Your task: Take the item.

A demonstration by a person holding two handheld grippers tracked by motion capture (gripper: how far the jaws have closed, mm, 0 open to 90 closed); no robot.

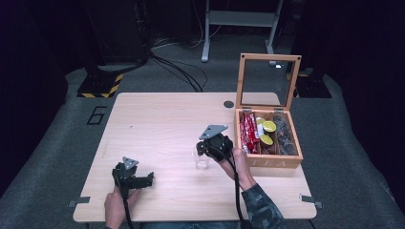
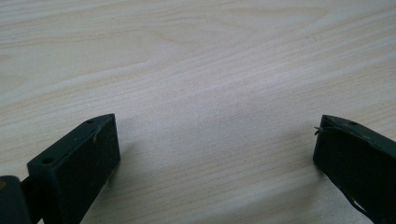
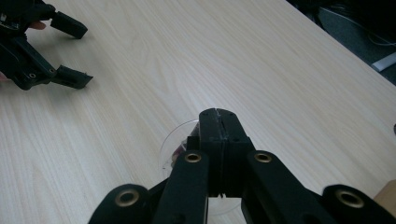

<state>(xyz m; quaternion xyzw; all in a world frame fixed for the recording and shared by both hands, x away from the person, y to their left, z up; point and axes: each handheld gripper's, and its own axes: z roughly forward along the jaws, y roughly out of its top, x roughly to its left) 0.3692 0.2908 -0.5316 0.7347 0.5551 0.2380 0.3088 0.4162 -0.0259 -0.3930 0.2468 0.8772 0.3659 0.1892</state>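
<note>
high view: open wooden tea box (image 1: 287, 162) full of sachets, clear cup (image 1: 202, 160) under clenched right gripper (image 1: 206, 149), left gripper (image 1: 147, 179) released

The high view looks forward and down from above the person's side, taking in the whole table (image 1: 157, 119) and the floor beyond. The left gripper view sits low and close to the bare tabletop. The right gripper view looks down along its jaws across the table and shares the left gripper (image 3: 70, 51) with the high view (image 1: 145, 180); its lower edge is perhaps too crowded to read.
</note>
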